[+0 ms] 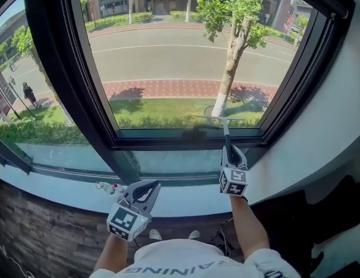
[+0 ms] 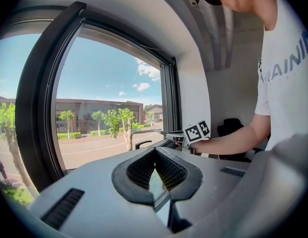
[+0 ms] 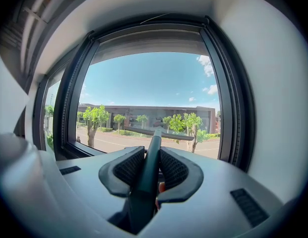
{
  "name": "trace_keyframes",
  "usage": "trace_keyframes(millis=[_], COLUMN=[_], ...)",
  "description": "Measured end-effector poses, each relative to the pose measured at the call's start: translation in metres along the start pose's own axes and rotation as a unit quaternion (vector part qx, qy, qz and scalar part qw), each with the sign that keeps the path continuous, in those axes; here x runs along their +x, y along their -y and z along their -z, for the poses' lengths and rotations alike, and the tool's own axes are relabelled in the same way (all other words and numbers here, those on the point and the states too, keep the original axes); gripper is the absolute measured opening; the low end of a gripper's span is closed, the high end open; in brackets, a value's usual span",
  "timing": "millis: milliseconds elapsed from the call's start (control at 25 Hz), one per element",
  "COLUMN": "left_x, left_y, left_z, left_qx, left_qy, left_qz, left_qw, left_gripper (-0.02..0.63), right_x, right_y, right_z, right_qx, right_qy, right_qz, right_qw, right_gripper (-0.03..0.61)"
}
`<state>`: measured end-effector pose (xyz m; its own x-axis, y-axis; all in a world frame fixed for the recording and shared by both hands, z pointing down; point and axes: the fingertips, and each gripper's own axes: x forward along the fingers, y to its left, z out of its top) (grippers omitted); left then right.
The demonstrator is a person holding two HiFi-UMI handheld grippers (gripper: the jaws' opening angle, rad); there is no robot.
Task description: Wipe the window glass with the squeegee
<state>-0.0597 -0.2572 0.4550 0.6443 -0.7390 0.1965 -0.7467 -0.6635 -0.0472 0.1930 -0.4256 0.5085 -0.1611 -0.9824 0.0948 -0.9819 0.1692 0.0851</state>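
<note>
Right tool (image 3: 153,158): we grip the squeegee (image 1: 226,133) handle tight.
Squeegee: blade on the window glass (image 1: 168,57), low, near the bottom frame (image 1: 168,135).
Left tool (image 2: 154,168): we hold it parted, empty, over the sill (image 1: 185,198).

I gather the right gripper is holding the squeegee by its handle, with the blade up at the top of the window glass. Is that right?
Not quite: the blade sits low on the glass, just above the bottom frame, not at the top. The head view shows it. The rest holds: the right gripper grips the squeegee by its handle.
</note>
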Motion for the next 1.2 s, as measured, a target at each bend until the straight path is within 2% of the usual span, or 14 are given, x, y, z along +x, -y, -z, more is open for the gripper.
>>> trace_keyframes(millis=[320, 560, 800, 920, 1040, 1200], left_x=[-0.004, -0.024, -0.045, -0.067, -0.096, -0.123], left_y=[-0.013, -0.028, -0.062, -0.086, -0.117, -0.155], left_z=[-0.002, 0.003, 0.01, 0.012, 0.02, 0.027], left_qx=[-0.009, -0.022, -0.013, 0.009, 0.01, 0.018], left_qy=[0.009, 0.004, 0.018, 0.019, 0.023, 0.025], left_qz=[-0.061, -0.097, -0.08, -0.059, -0.042, -0.028], left_qw=[0.9981, 0.995, 0.9965, 0.998, 0.9988, 0.9991], left_gripper=[0.017, 0.017, 0.017, 0.017, 0.017, 0.017], right_x=[-0.072, -0.085, -0.095, -0.098, -0.1, -0.093], right_y=[-0.008, -0.009, -0.04, -0.076, -0.123, -0.164], right_z=[-0.054, -0.098, -0.142, -0.151, -0.158, -0.205], right_qx=[0.034, 0.045, 0.038, 0.048, 0.053, 0.032], right_qy=[0.07, 0.115, 0.154, 0.159, 0.163, 0.207], right_qz=[-0.029, -0.049, -0.025, 0.001, 0.01, 0.012], right_qw=[0.997, 0.991, 0.987, 0.986, 0.985, 0.978], right_gripper=[0.1, 0.1, 0.1, 0.1, 0.1, 0.1])
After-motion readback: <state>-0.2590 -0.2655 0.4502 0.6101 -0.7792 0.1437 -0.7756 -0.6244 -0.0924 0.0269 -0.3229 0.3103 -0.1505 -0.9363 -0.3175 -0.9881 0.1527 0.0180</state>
